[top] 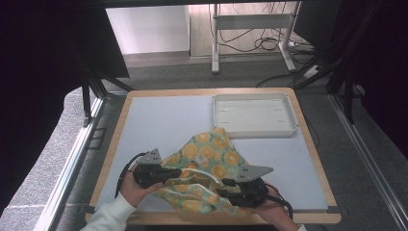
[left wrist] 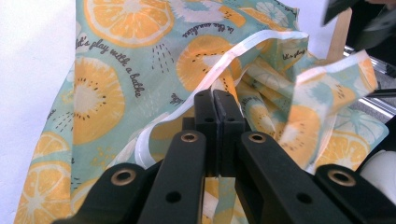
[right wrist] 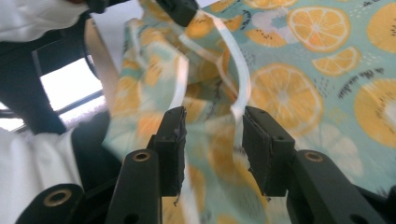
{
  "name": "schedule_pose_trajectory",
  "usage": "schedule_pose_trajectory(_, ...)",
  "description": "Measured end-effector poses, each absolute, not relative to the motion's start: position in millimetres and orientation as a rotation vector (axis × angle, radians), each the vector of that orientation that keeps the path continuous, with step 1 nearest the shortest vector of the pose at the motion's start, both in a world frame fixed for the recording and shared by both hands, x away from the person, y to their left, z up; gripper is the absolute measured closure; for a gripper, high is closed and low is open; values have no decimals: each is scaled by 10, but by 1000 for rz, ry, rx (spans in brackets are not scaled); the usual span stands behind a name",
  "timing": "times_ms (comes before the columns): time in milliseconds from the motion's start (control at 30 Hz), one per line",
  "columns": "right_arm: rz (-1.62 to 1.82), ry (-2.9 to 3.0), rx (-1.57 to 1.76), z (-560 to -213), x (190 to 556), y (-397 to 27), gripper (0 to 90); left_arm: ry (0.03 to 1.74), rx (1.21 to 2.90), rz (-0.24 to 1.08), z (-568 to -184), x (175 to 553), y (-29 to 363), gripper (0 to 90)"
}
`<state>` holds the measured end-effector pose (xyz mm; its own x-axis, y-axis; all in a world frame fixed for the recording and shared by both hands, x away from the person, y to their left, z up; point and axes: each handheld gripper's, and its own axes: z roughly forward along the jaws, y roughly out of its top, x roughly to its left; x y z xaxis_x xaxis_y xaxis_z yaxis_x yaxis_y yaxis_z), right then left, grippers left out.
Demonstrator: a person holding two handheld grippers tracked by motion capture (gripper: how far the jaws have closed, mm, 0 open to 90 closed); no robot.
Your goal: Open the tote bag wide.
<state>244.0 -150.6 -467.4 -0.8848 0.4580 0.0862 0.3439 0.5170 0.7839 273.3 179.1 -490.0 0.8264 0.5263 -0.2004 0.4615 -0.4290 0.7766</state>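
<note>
Citrus-print cloth (top: pixel 208 166) lying crumpled on the near half of the desk (top: pixel 159 120), just in front of the white tray (top: pixel 254 114). Left gripper (left wrist: pixel 216 100): jaws fully closed, pinching the cloth's white-trimmed edge. Right gripper (right wrist: pixel 212 123): jaws parted, cloth and its white hem between them but unpressed. Hands (top: pixel 137 192) grasp both grippers at the desk's near edge

Teal cloth (top: pixel 207 159) printed with orange slices, white-edged
</note>
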Motion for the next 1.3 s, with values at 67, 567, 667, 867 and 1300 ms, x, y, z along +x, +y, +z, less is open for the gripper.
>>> schedule_pose_trajectory(67, 1315, 2607, 745, -4692, 2511, -1413, 594, 724, 2090, 89, -4902, 2735, 1793, 900)
schedule_pose_trajectory(567, 1205, 2651, 759, -4816, 2516, -1085, 648, 727, 2088, 90, -4900, 2732, 1796, 900)
schedule_pose_trajectory(667, 1152, 2630, 797, -4861, 2549, -1096, 646, 726, 2089, 91, -4896, 2726, 1801, 900)
schedule_pose_trajectory(867, 1080, 2549, 785, -4811, 2594, -1157, 603, 726, 2087, 90, -4898, 2729, 1803, 900)
schedule_pose_trajectory(1300, 1002, 2581, 642, -4829, 2799, -1024, 461, 726, 2083, 88, -4893, 2724, 1806, 900)
